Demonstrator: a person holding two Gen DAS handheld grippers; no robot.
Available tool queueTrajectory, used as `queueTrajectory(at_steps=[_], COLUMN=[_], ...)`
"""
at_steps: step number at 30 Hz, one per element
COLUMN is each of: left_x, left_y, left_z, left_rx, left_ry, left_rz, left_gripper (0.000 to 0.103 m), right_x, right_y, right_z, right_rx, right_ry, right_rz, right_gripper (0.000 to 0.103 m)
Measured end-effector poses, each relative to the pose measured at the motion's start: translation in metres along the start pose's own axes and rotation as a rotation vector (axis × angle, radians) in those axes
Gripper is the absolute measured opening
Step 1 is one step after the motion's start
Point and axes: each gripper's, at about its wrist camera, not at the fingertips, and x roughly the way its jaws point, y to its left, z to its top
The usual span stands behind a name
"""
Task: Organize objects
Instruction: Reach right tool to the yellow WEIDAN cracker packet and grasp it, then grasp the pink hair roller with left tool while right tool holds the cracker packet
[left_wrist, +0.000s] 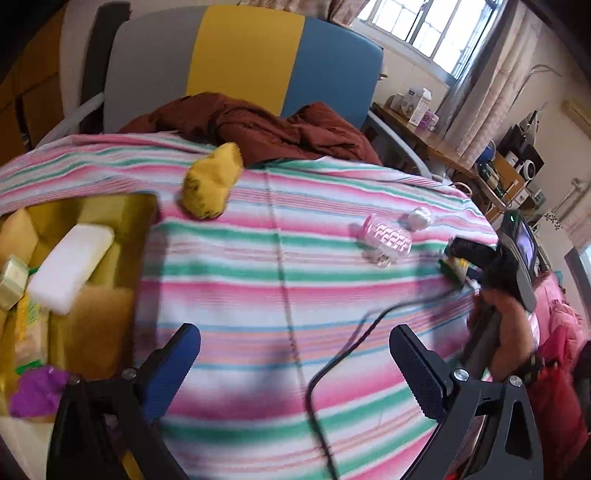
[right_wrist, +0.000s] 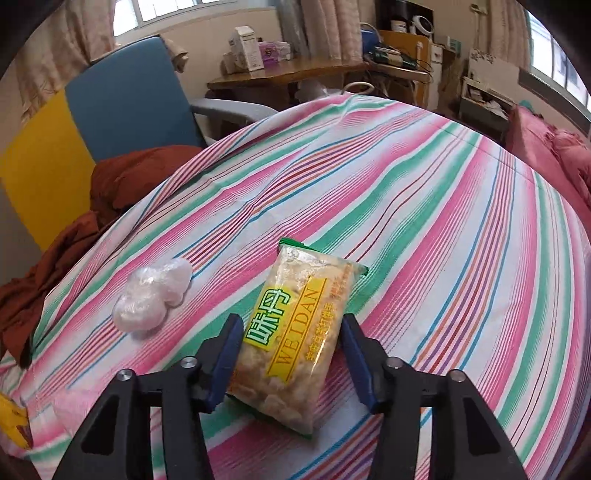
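Observation:
On the striped bedsheet (right_wrist: 424, 221) lies a clear snack packet (right_wrist: 295, 332) with a yellow and green label. My right gripper (right_wrist: 291, 354) has both blue pads against the packet's long sides, near its lower half. A crumpled white plastic bundle (right_wrist: 151, 295) sits to the packet's left. In the left wrist view my left gripper (left_wrist: 295, 369) hangs open over bare sheet with nothing between its fingers. An open yellow box (left_wrist: 110, 295) at the left holds a white block (left_wrist: 70, 266), a wrapped bar and another snack packet. A yellow plush (left_wrist: 210, 181) and a pink clear roller (left_wrist: 388, 240) lie on the sheet.
A rust-brown cloth (left_wrist: 266, 125) is heaped at the head of the bed against a grey, yellow and blue headboard (left_wrist: 243, 55). A black cable (left_wrist: 332, 362) trails across the sheet. A cluttered wooden desk (right_wrist: 295, 74) stands beyond the bed. Pink bedding (right_wrist: 546, 140) lies at the right.

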Motion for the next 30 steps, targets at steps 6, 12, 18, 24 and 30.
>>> queueTrajectory(at_steps=[6, 12, 18, 24, 30], left_x=[0.045, 0.099, 0.144, 0.167, 0.166], left_y=[-0.032, -0.072, -0.098, -0.109, -0.112], left_z=[0.026, 0.052, 0.067, 0.075, 0.070], left_rx=[0.073, 0.134, 0.188, 0.226, 0.269], left_ry=[-0.004, 0.025, 0.059, 0.062, 0.020], left_rz=[0.014, -0.072, -0.056, -0.035, -0.088], left_gripper=[0.103, 0.103, 0.103, 0.102, 0.069], right_x=[-0.027, -0.049, -0.050, -0.047, -0.045], right_y=[-0.020, -0.026, -0.033, -0.027, -0.024], right_z=[-0.029, -0.055, -0.054, -0.056, -0.058], right_rx=[-0.038, -0.136, -0.101, -0.102, -0.109], right_ry=[0.022, -0.042, -0.073, -0.089, -0.100], right_rz=[0.133, 0.126, 0.125, 0.114, 0.100], right_gripper=[0.051, 0.051, 0.051, 0.051, 0.051])
